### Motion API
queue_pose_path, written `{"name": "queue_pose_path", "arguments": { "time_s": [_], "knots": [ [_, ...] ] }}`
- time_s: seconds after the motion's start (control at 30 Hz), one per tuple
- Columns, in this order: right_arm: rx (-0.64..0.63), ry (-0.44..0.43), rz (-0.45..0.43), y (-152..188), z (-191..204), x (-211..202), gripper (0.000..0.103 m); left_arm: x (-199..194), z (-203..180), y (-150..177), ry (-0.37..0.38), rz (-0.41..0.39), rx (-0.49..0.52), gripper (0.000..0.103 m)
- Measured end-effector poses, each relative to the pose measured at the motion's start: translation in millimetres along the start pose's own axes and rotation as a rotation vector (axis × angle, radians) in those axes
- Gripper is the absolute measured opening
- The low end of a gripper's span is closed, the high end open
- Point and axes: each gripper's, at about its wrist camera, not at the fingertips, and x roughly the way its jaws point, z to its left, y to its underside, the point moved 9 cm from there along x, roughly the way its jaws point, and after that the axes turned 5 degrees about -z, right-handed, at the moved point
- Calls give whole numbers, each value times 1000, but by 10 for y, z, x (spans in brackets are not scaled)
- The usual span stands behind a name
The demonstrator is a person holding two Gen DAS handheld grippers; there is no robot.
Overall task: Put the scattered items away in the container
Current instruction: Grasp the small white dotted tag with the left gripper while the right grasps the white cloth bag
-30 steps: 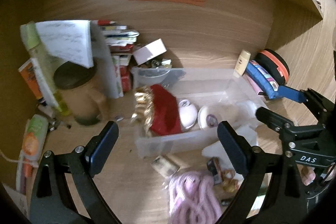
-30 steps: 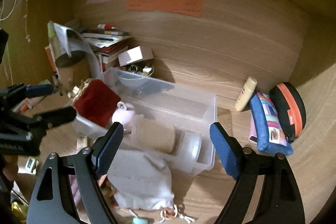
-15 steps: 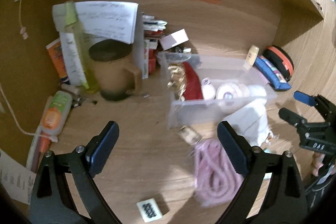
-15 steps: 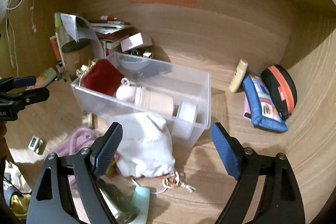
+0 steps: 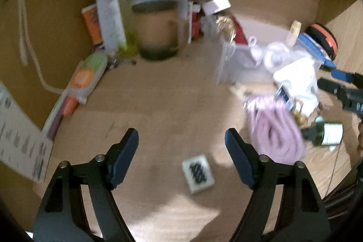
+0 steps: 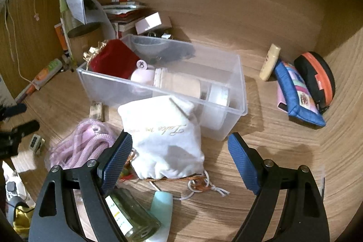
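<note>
While both tools hover over the wooden surface (image 6: 283,146), the left gripper (image 5: 181,144) is released, its blue pads wide apart with nothing between them. Just below its gap lies a small white tile with a dark printed pattern (image 5: 198,173), flat on the wood. To the right of it rests a heap of pink braided rope (image 6: 84,144), and touching the rope on its right side is a white drawstring cloth pouch with gold script (image 6: 165,135). This pouch leans against the front wall of the clear rectangular plastic container (image 6: 236,81). Inside the container are a red velvet pouch with gold trim (image 6: 113,60) at the left end, then a beige cylindrical jar (image 6: 179,83) lying on its side. Near the lower edge, a green glass bottle with a white label (image 6: 129,214) lies beside a pale blue flat piece (image 6: 162,205). The right gripper (image 6: 180,165) is also released and empty, above the white pouch. Far right, a blue zip case (image 6: 299,92) stands well apart from the container.
</note>
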Motion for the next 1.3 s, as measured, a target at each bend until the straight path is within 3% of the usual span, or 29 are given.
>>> {"name": "queue_pose_path", "arguments": {
  "time_s": [0.13, 0.2, 0.3, 0.4, 0.5, 0.57, 1.0, 1.07, 1.1, 1.23, 1.3],
  "knots": [
    [-4, -15, 23, 11, 36, 103, 84, -43, -25, 136, 9, 16, -7, 76],
    [-6, -26, 38, 23, 59, 159, 84, -43, -68, 182, 10, 23, 3, 70],
    [-5, -47, 65, 48, 90, 236, 84, -9, -140, 258, 44, 50, 8, 60],
    [-11, -61, 79, 62, 98, 287, 84, 42, -170, 342, 37, 80, 17, 44],
    [-22, -71, 99, 81, 106, 347, 84, 30, -171, 357, 25, 69, 16, 37],
    [-27, -84, 116, 92, 123, 392, 84, 27, -182, 362, 22, 59, 17, 26],
    [-13, -161, 184, 103, 194, 686, 84, 66, -274, 106, 45, 4, 7, 24],
    [-13, -158, 181, 119, 191, 686, 77, 84, -314, 40, 60, 2, 11, 24],
    [-14, -165, 179, 126, 189, 677, 67, 81, -338, 5, 65, -3, 8, 24],
    [19, -191, 150, 102, 154, 593, 47, 57, -432, -163, 109, -30, 6, 24],
    [22, -198, 141, 91, 145, 546, 41, 33, -475, -249, 115, -48, 13, 24]
  ]
}}
